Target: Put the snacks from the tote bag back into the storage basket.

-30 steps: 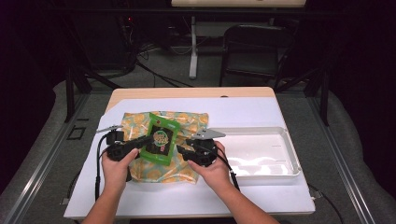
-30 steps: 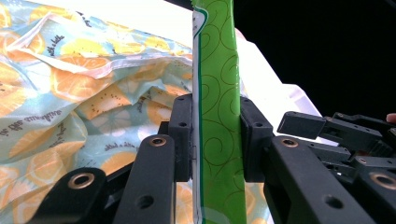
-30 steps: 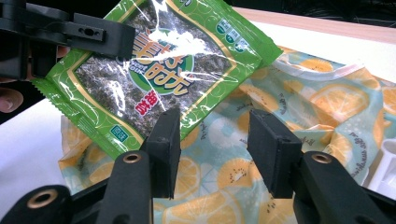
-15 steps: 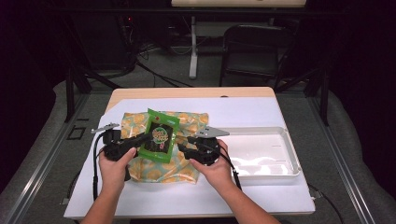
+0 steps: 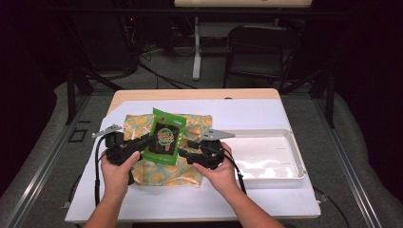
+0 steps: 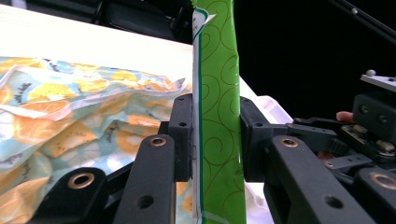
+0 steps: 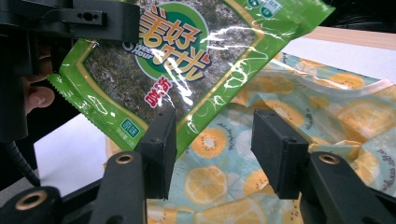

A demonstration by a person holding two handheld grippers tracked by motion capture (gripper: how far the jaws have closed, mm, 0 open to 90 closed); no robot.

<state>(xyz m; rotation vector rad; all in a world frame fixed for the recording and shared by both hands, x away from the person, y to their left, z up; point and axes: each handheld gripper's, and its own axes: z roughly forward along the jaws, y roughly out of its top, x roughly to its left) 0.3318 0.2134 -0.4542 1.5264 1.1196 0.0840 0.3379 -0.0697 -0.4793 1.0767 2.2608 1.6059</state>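
A dark recording lab: black stands [image 5: 78, 71], floor cables [image 5: 161, 78] and a folding chair [image 5: 256, 52] behind the worktop [image 5: 247, 111].

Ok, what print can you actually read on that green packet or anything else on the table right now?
"好" and neighbouring large orange-yellow Chinese characters, partly glared over: on the green seaweed snack packet.
"Our": white letters at the emblem's left edge on the packet, the line above cut off.
Small red characters under the big ones: too blurred to read.
Small square green label at the packet's corner: too small to read.
Fruit-print cloth: faint small lettering, unreadable.
White tray: no text.
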